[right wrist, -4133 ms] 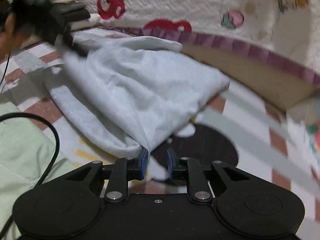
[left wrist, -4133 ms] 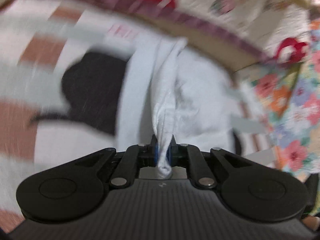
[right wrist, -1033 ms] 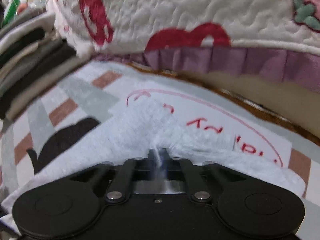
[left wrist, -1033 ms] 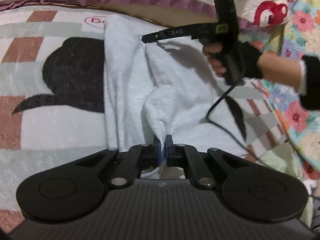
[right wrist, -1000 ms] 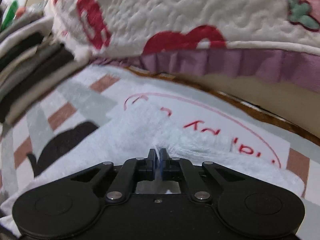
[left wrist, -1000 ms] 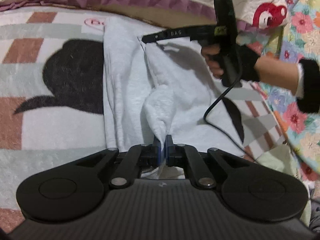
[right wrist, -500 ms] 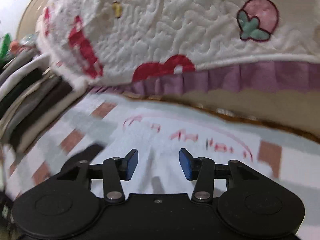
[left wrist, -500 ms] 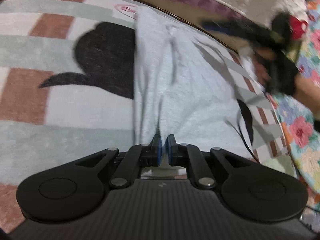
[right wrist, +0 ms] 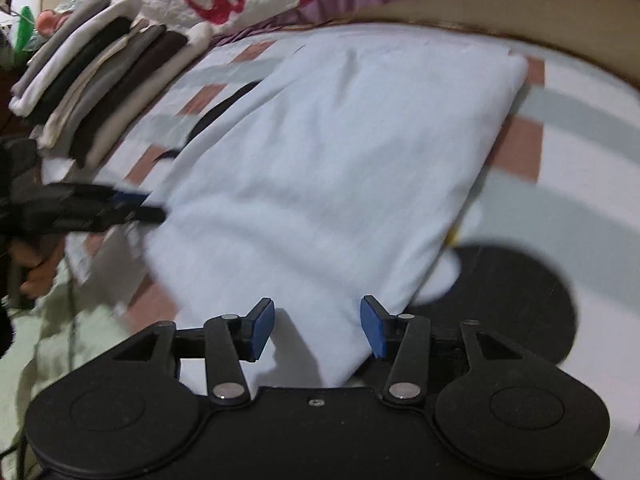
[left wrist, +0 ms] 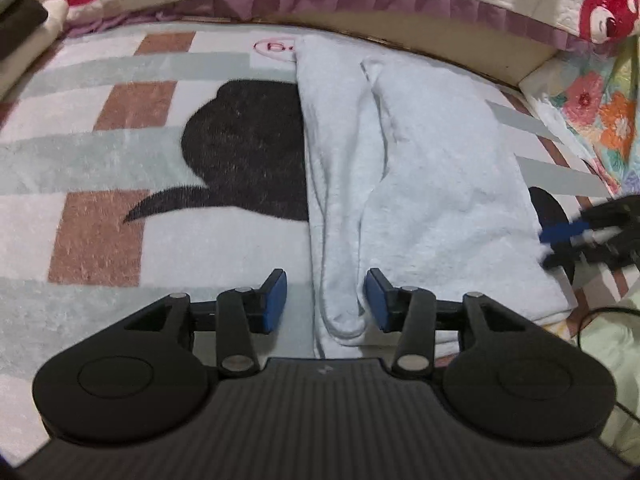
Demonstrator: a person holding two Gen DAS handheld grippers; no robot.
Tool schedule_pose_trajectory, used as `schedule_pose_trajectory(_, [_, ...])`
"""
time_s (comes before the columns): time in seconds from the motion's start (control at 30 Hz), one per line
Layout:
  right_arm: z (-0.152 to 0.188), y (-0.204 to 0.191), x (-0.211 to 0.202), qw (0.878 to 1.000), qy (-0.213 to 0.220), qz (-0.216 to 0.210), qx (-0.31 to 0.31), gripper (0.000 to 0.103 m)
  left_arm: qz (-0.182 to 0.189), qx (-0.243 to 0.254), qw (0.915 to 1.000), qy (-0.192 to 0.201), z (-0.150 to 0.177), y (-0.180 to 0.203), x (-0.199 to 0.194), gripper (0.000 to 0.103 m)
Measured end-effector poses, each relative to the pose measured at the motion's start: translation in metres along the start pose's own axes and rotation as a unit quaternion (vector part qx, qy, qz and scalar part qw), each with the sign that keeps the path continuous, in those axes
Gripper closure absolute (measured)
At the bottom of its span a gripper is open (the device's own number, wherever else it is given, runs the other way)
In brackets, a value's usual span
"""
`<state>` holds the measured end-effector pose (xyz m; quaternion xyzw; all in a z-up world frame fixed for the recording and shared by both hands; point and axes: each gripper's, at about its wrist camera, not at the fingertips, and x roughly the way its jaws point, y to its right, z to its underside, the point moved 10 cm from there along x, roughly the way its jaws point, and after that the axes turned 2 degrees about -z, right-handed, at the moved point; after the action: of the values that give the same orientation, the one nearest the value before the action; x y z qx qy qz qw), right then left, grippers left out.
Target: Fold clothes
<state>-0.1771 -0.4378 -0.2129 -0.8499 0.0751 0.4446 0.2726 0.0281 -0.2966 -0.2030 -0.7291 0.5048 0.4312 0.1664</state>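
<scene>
A: White garment [left wrist: 420, 168] where?
B: Flat on checked blanket [left wrist: 100, 160], long axis running straight away from left gripper [left wrist: 326, 300].
A: Jaws?
B: Both wide, empty. Right gripper [right wrist: 318, 328] at near corner; left nearer the narrow folded strip.

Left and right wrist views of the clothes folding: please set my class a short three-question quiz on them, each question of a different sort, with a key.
1. True or false: the left gripper is clamped on the white garment.
2. Multiple choice: in the right wrist view, the stack of folded clothes lies (A) left of the garment, (B) on top of it, (C) right of it.
3. Fill in: the garment lies on a blanket with brown, grey-green and white blocks and a large ______ shape.

Key
1. False: its jaws stand open, with a fold of cloth between them. The right gripper is open too.
2. A
3. black
</scene>
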Motion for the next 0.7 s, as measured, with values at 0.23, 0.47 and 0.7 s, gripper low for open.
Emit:
schedule_pose_trajectory(0.23, [0.030, -0.025, -0.014, 1.000, 0.002, -0.007, -0.019, 0.045, -0.009, 0.076, 0.9969, -0.017, 0.011, 0.014, -0.001, 0.048])
schedule_pose_trajectory(0.47, [0.040, -0.004, -0.016, 0.992, 0.026, -0.044, 0.112, 0.045, -0.010, 0.064, 0.9973, -0.035, 0.020, 0.012, -0.005, 0.044])
schedule_pose_trajectory(0.7, [0.052, 0.013, -0.008, 0.956, 0.015, -0.117, 0.269, 0.040, 0.000, 0.084, 0.9964, -0.013, 0.020, 0.028, -0.017, 0.043])
